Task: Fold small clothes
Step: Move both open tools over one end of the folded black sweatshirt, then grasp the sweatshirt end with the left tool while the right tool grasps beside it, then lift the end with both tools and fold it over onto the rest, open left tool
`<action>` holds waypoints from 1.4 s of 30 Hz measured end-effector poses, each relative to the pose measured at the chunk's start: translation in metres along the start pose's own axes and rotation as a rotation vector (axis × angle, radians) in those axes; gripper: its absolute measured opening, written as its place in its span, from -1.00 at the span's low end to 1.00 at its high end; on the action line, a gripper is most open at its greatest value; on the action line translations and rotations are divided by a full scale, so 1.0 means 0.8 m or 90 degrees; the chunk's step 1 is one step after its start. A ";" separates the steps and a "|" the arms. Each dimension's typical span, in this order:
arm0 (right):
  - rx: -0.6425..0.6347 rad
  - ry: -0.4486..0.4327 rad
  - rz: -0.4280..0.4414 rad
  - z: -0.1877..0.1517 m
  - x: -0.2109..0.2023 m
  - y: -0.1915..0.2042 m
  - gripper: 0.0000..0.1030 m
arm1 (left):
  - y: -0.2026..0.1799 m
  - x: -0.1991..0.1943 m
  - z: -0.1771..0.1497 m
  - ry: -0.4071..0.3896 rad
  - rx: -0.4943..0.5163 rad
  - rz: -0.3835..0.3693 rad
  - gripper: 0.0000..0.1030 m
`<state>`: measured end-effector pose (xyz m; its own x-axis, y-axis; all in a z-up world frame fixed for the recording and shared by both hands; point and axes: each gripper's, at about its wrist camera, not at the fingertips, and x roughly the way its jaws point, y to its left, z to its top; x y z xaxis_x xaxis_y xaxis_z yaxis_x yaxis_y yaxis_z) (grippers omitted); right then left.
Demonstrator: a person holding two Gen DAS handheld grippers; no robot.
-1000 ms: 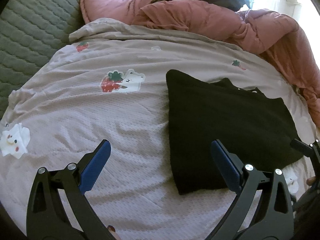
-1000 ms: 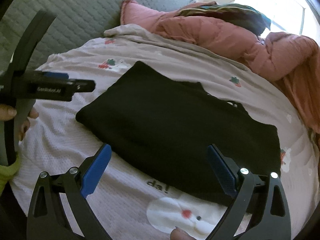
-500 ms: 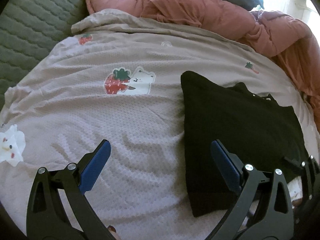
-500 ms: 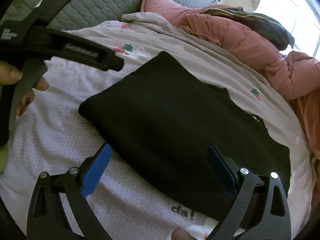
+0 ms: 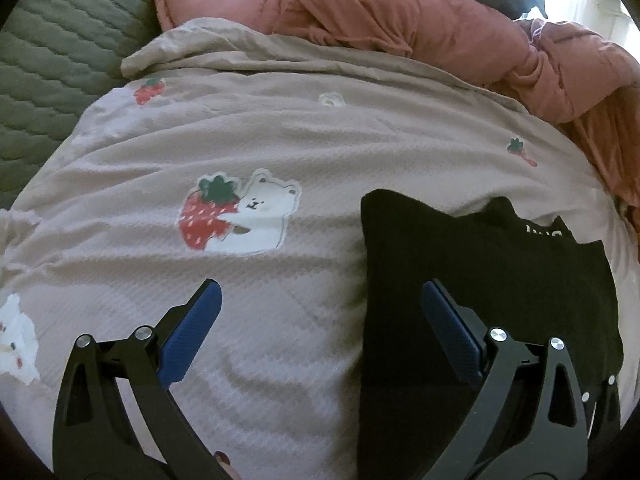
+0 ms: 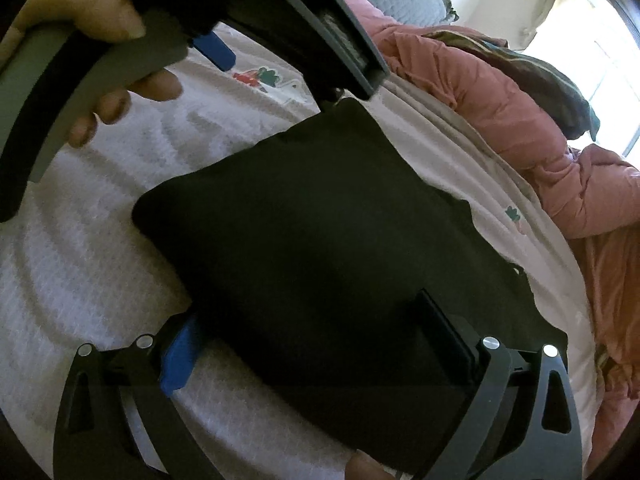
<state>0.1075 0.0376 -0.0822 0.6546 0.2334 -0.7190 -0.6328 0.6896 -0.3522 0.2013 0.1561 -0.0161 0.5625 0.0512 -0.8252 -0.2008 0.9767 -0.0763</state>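
A black garment lies folded flat on the pale bedsheet. In the left wrist view it fills the lower right. My left gripper is open, its right finger over the garment's left edge and its left finger over bare sheet. In the right wrist view the black garment spreads across the middle. My right gripper is open and low over the near edge, with cloth lying between its blue pads. The left gripper's body, held by a hand, reaches in from the upper left.
A pink quilt is heaped along the far side of the bed, with a dark striped cloth on top. A grey-green quilted cover lies at the far left. The sheet carries strawberry and bear prints. Bright window light comes from the upper right.
Both grippers have moved forward and lower toward the black garment. The left gripper now sits over its left edge; the right gripper's fingers now straddle its near edge.
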 end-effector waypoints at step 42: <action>0.113 -0.141 0.030 -0.010 -0.052 -0.045 -0.59 | -0.045 0.034 -0.026 0.106 -0.101 -0.331 -0.41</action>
<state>0.0996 -0.0023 -0.0447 0.7131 0.3982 -0.5770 -0.5951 0.7789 -0.1980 0.2071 0.1182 -0.0471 0.4876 -0.4739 -0.7332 -0.0569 0.8208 -0.5684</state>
